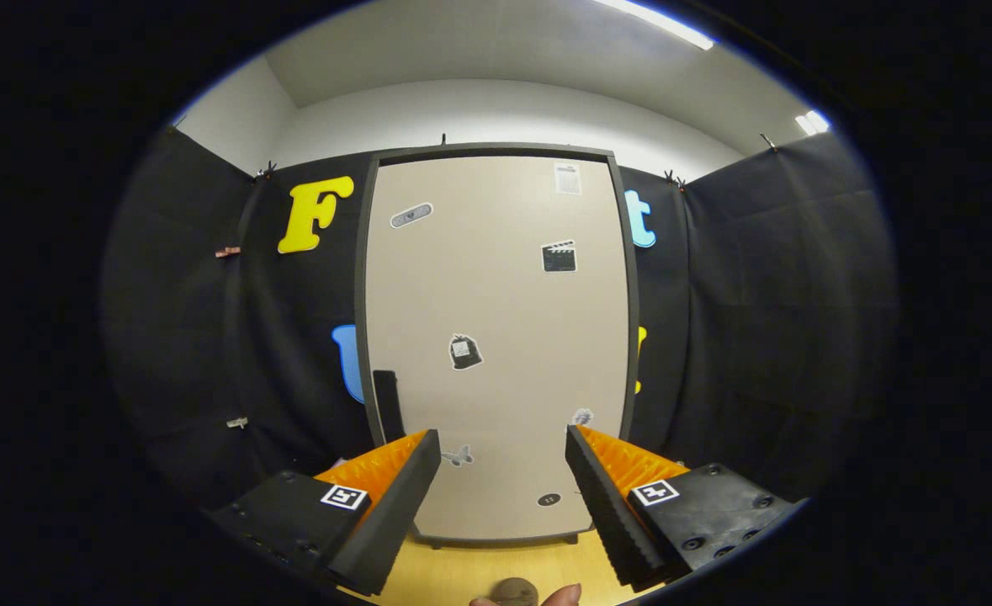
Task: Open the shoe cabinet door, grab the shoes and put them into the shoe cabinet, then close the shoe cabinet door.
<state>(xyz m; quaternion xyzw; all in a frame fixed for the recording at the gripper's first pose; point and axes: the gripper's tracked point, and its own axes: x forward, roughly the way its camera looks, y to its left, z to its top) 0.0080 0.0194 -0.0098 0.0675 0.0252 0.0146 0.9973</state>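
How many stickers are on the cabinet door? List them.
7: paper label at top, oval, clapperboard, bag mid-door, flower beyond one fingertip, butterfly and dot between the open tongs. Tongs may hide more.

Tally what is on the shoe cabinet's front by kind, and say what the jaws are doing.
Closed door: 1
Black handle: 1
Black stickers: 3
Grey or white stickers: 4
Total: 9
Gripper: jaws open, nothing between them, pointed at the lower door.
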